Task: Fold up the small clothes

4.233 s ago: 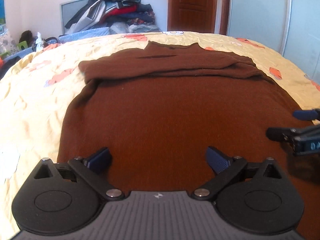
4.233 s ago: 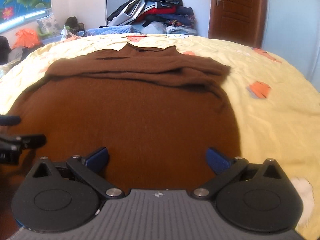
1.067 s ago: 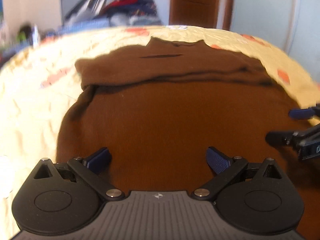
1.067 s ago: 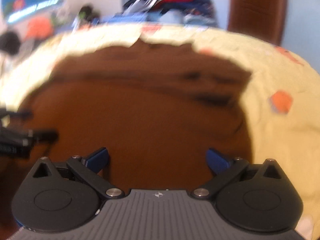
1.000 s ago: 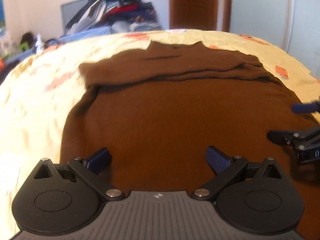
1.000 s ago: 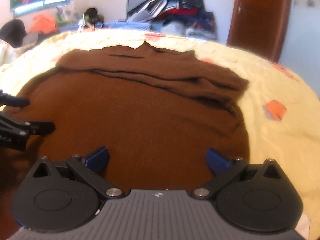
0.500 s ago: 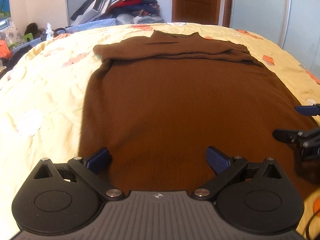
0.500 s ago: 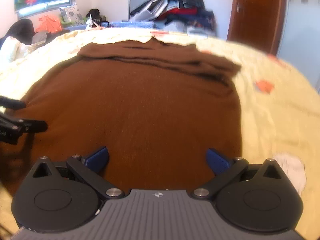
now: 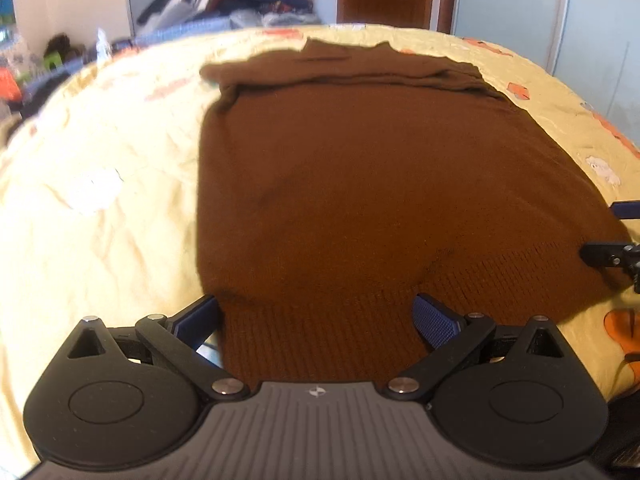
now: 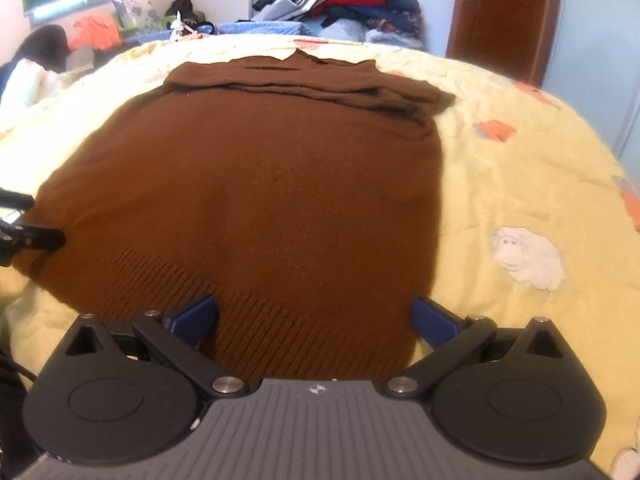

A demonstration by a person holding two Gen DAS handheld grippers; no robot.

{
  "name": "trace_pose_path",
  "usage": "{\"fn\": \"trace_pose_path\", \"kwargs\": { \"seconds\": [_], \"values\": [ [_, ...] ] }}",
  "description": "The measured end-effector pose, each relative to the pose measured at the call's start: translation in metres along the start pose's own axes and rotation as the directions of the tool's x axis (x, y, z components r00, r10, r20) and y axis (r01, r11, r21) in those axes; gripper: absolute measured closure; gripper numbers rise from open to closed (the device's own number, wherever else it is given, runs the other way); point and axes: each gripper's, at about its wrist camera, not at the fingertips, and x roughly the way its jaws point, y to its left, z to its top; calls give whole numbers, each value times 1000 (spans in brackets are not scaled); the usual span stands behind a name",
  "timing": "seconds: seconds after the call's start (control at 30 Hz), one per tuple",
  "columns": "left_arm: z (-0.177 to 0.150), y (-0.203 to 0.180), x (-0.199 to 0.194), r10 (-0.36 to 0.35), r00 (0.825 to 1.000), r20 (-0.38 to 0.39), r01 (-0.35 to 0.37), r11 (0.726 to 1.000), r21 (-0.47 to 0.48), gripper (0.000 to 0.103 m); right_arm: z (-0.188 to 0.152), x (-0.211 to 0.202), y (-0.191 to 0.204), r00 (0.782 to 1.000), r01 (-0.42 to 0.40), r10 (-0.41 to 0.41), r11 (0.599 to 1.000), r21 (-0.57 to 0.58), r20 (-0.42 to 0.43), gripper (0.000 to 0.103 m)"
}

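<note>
With the brown sweater [image 9: 380, 184] flat on the bed [image 9: 100, 184], sleeves folded across at 12 o'clock, both released claws, left claw [image 9: 316, 316] and right claw [image 10: 314, 314], should pinch the ribbed hem [image 10: 280, 328] corners evenly.

brown sweater [image 9: 360, 184], pale yellow bedsheet [image 9: 112, 240] with orange patches

Yellow patterned bed [image 10: 500, 184], brown sweater [image 10: 280, 184] spread flat on it (sleeves folded across top)
</note>
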Motion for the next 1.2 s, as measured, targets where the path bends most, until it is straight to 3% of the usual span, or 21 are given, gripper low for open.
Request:
{"fn": "trace_pose_path", "kwargs": {
  "seconds": [0.13, 0.23, 0.3, 0.37, 0.47, 0.5, 0.53, 0.67, 0.77, 0.83, 0.9, 0.93, 1.03, 1.1, 1.13, 1.2],
  "values": [
    [-3, 22, -14, -8, 999, 35, 10, 997, -75, 0, 4, -18, -37, 997, -81, 77, 973, 215, 27, 0],
    [-4, 56, -6, -96, 995, -2, 92, 961, -260, 0, 1, -20, -78, 984, -164, 179, 891, 423, 4, 0],
    [-5, 75, -4, -187, 982, 28, 185, 914, -361, 0, -3, -15, -96, 963, -232, 268, 838, 494, -3, 0],
    [-3, 89, -1, -295, 954, 51, 285, 846, -451, 0, -5, -15, -102, 934, -298, 357, 795, 528, -11, 0],
    [-4, 103, 12, -501, 860, 92, 461, 687, -562, 0, 0, -2, -98, 854, -419, 519, 720, 553, -30, 0],
    [-6, 104, 16, -531, 842, 96, 480, 657, -581, 0, 0, 2, -94, 829, -451, 558, 704, 548, -33, 0],
    [-6, 103, 17, -540, 836, 97, 487, 649, -585, 0, 1, 3, -90, 820, -468, 571, 703, 536, -32, 0],
    [-6, 100, 12, -540, 838, 84, 488, 669, -561, 2, -1, -4, -86, 826, -478, 564, 708, 519, -8, 0],
    [-6, 100, 9, -522, 850, 71, 471, 693, -546, 19, -2, -5, -87, 834, -477, 552, 702, 528, 20, 7],
    [-8, 105, 6, -518, 851, 82, 470, 685, -557, 21, -8, -11, -95, 832, -479, 553, 687, 547, 34, 10],
    [-4, 112, 10, -487, 869, 92, 447, 691, -567, 21, -10, -9, -102, 835, -476, 548, 673, 567, 50, 10],
    [-3, 117, 12, -453, 887, 92, 419, 703, -575, 21, -9, -6, -103, 836, -476, 546, 667, 574, 60, 11],
    [6, 134, 24, -411, 903, 125, 398, 689, -606, 20, -1, 3, -107, 847, -465, 527, 667, 582, 72, 9],
    [14, 140, 36, -432, 890, 144, 421, 661, -621, 20, 9, 11, -109, 851, -461, 520, 668, 584, 78, 6],
    [18, 142, 43, -460, 875, 148, 442, 638, -630, 20, 13, 17, -110, 849, -464, 521, 662, 588, 84, 3],
    [20, 143, 56, -538, 828, 157, 492, 566, -662, 20, 17, 28, -110, 827, -493, 552, 620, 611, 107, 2]
  ]
}}
